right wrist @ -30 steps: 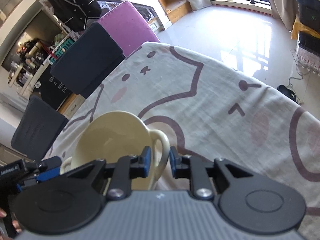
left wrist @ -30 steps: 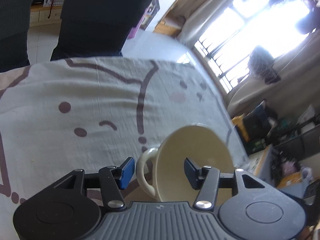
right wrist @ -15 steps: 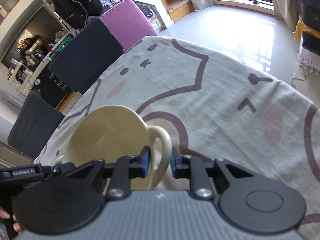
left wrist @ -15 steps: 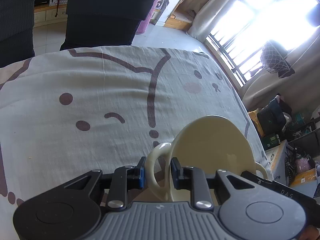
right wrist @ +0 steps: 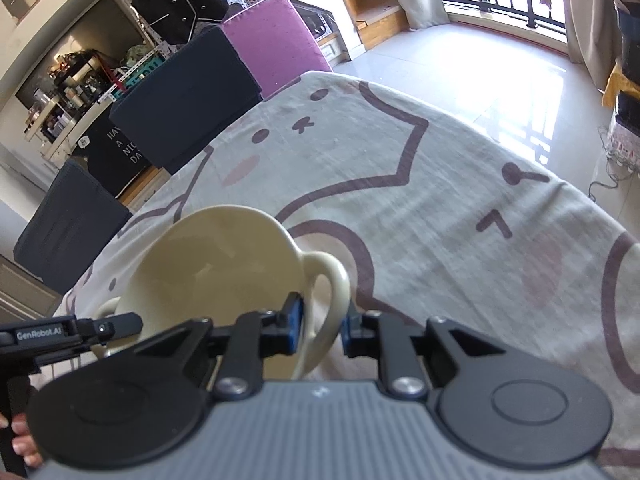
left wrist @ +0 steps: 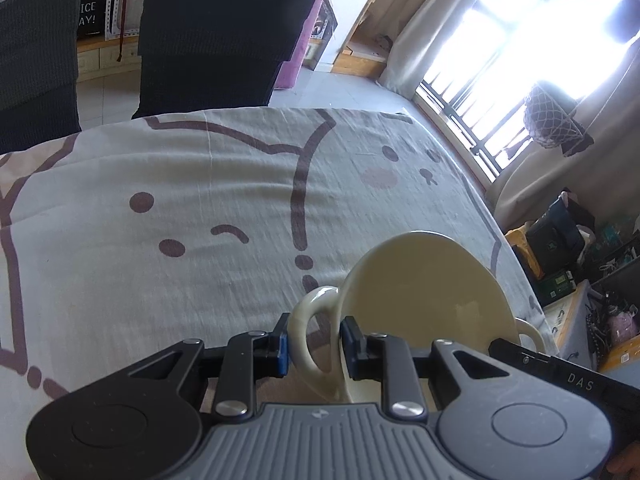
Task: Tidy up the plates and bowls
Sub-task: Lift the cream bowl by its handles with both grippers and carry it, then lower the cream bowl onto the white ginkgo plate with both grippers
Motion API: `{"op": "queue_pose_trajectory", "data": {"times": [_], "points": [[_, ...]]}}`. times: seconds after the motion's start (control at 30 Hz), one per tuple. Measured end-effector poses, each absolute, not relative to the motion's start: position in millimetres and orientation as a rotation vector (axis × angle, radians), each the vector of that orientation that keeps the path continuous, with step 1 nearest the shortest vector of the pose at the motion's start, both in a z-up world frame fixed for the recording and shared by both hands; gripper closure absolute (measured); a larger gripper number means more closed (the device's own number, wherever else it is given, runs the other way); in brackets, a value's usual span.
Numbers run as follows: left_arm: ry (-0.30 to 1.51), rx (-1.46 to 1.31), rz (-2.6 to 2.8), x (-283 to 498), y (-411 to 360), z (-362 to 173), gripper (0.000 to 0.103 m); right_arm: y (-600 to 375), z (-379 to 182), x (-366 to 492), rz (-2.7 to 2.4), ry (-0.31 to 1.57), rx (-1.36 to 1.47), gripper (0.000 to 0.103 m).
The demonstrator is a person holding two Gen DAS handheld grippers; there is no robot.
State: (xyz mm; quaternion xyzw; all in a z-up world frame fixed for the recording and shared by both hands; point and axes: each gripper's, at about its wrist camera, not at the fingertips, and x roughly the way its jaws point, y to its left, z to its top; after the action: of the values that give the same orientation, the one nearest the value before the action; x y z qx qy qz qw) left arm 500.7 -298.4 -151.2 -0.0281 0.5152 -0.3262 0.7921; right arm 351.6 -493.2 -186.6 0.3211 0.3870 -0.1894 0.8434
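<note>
now that both grippers pinch its handles, the cream bowl (left wrist: pixel 428 296) is held two-handed.
left gripper (left wrist: pixel 314 342), low centre, has just clamped the left handle (left wrist: pixel 306 320); right gripper (right wrist: pixel 320 326) grips the other handle (right wrist: pixel 332 296), so a lift looks ready.

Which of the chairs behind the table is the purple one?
The purple chair at the table's far corner nearest the window; the other chairs beside it along the table are dark.
</note>
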Motion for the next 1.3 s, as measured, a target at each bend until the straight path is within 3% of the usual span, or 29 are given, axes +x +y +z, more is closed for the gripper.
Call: {"op": "queue_pose_trajectory", "data": {"times": [0.6, 1.03, 1.3], "points": [[0.981, -0.149, -0.633, 427, -235, -64, 0.076, -452, -109, 297, -0.289, 0.700, 0.590, 0.081], [0.916, -0.226, -0.497, 340, -119, -10, 0.077, -379, -61, 251, -0.115, 0.655, 0.579, 0.083], [0.875, -0.254, -0.398, 283, -47, 0, 0.078, -335, -59, 230, -0.005, 0.666, 0.593, 0.084]]}}
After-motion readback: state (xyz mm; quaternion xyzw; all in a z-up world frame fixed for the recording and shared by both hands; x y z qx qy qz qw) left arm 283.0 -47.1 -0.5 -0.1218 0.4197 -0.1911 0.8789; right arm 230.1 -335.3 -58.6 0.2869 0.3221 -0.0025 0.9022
